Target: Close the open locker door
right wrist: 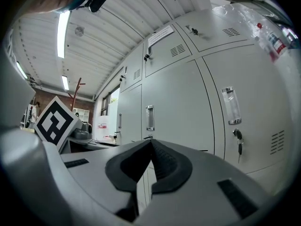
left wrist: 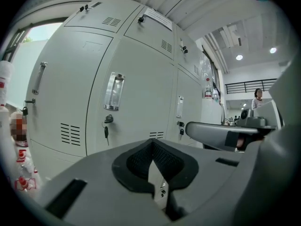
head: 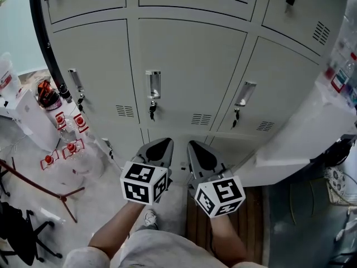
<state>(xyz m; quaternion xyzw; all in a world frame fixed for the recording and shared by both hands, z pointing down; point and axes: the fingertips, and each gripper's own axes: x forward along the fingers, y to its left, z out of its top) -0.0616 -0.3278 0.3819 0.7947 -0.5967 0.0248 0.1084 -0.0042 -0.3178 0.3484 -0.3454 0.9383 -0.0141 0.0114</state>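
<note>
We hold left gripper (head: 162, 146) and right gripper (head: 194, 147) low, each with jaws pressed tip to tip, gripping nothing. Every door (head: 189, 71) in view sits flush; we see none open. Risk: grippers drifting forward knock key (head: 152, 111); flush door possibly unlatched.

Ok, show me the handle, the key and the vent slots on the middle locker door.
handle (head: 153, 85), head view, middle of its recessed plate.
key (head: 152, 111), head view, the part hanging below the lock.
vent slots (head: 201, 119), head view, middle of the louvres.
</note>
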